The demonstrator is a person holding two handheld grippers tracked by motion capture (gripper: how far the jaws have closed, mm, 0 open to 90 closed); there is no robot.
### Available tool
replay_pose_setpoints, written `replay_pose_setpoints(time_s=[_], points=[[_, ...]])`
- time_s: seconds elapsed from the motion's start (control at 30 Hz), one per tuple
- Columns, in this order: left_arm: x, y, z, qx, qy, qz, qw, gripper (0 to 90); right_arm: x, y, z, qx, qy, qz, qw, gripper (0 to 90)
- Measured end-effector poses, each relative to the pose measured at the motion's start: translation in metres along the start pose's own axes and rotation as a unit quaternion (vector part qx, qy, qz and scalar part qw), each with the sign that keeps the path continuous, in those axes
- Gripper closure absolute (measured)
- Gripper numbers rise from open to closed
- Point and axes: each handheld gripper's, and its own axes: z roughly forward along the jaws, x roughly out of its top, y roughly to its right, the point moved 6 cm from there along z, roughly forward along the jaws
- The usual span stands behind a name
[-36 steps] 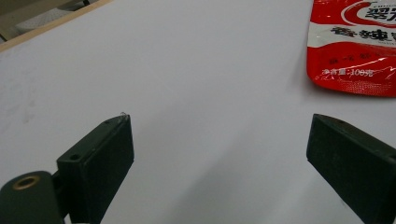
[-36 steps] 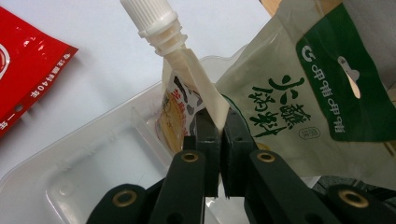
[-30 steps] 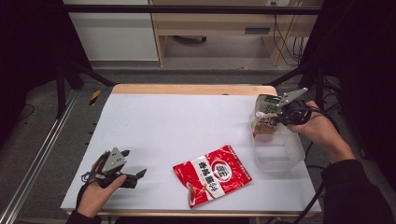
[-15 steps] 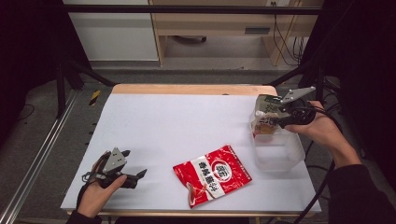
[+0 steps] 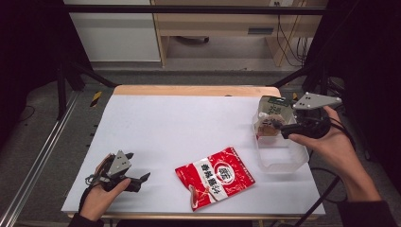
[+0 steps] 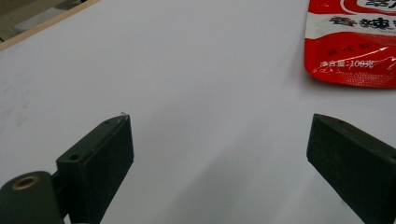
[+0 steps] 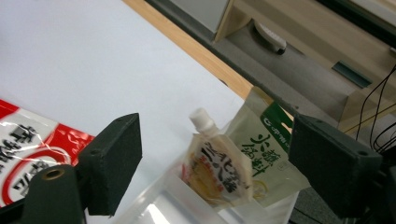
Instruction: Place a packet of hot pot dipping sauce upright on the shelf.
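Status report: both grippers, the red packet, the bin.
Left gripper open, low on table, empty. Right gripper open above clear bin, two pouches standing inside. Red packet flat between grippers, unobstructed.

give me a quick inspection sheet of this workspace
surface: white table with a wooden far edge, bare in the middle
job's things: red snack packet flat near the front edge; clear plastic bin at right, holding a spouted pouch and a green-labelled pouch standing in its far end
clutter: nothing seen
grippers: left gripper open, low over bare table; right gripper open, above the bin
cables: black cable trailing off the table's right edge
surroundings: wooden desk behind; dark frame rails on the floor at left
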Motion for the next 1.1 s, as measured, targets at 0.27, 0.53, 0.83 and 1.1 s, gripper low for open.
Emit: replay_pose_setpoints(time_s=[0.27,0.53,0.83,1.1], points=[[0.001,0.002,0.002,0.000,-0.002,0.003,1.0000,7.0,0.000,-0.041,-0.016,-0.003,0.028,0.009,0.9996,14.5],[0.003,0.004,0.002,0.004,-0.003,0.014,0.9999,6.9,-0.010,-0.087,-0.008,0.016,0.034,0.018,0.9991,20.0],[0.007,0.005,0.003,0.007,0.006,0.012,0.9999,6.9,-0.016,-0.124,0.010,0.039,0.023,0.024,0.9987,24.8],[0.014,0.014,0.009,0.000,0.014,0.022,0.9997,6.9,-0.033,-0.149,0.032,0.047,0.007,0.048,0.9977,25.9]])
